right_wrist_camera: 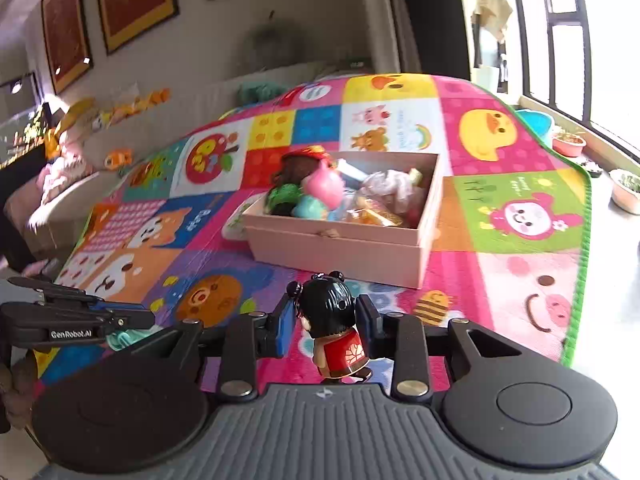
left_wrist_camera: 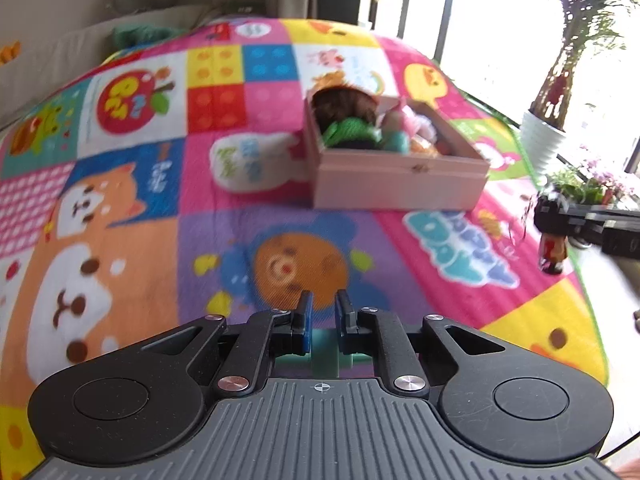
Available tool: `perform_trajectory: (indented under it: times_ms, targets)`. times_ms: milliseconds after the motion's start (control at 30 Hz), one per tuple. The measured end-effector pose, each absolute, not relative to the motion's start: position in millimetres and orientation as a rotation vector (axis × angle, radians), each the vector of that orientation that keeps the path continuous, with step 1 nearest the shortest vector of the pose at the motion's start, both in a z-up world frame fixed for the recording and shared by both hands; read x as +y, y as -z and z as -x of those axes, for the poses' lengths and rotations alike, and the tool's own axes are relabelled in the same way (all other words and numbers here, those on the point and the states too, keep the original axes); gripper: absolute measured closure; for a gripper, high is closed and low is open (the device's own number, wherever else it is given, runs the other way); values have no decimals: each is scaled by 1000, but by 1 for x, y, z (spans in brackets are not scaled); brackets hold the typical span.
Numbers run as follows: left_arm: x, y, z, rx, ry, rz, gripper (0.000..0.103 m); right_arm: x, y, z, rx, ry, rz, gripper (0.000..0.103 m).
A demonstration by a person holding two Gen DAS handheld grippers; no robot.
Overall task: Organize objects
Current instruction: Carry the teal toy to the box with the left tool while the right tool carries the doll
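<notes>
A pink box (left_wrist_camera: 400,186) (right_wrist_camera: 340,250) stands open on the colourful play mat (left_wrist_camera: 132,208), filled with several soft toys. My left gripper (left_wrist_camera: 324,304) hangs above the mat's near part, shut on a small teal toy (left_wrist_camera: 324,354) that is mostly hidden between the blue pads. The right wrist view shows that left gripper (right_wrist_camera: 146,318) at the left edge, the teal toy (right_wrist_camera: 120,339) under it. My right gripper (right_wrist_camera: 326,312) is shut on a little doll (right_wrist_camera: 336,344) with black hair buns and a red dress, held upright just short of the box. The doll (left_wrist_camera: 554,254) also shows at the right of the left wrist view.
A white potted plant (left_wrist_camera: 540,140) and flower pots (right_wrist_camera: 626,192) stand by the window, right of the mat. A pale sofa (right_wrist_camera: 132,136) with scattered small toys lines the far side. A green hem (right_wrist_camera: 580,280) marks the mat's right edge.
</notes>
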State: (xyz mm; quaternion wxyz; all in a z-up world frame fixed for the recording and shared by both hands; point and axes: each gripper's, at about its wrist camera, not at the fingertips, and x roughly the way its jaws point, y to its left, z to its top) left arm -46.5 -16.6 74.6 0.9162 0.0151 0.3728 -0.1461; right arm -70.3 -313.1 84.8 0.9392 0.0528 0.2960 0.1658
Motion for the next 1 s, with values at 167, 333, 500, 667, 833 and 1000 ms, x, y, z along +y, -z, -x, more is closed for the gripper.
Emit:
perform_trajectory:
  times_ms: [167, 333, 500, 667, 833, 1000]
  targets:
    - [-37, -113, 23, 735, 353, -56, 89, -334, -79, 75, 575, -320, -160, 71]
    - [-73, -173, -23, 613, 403, -73, 89, -347, -75, 75, 557, -305, -209, 71]
    - [-113, -208, -88, 477, 424, -2, 89, -355, -77, 69, 537, -291, -219, 71]
    - [-121, -187, -131, 408, 372, 157, 85, -362, -78, 65, 535, -252, -218, 71]
    - [-96, -149, -122, 522, 390, 146, 84, -370, -79, 54, 552, -227, -215, 71]
    - [-64, -108, -60, 607, 495, 53, 84, -362, -103, 23, 514, -262, -189, 71]
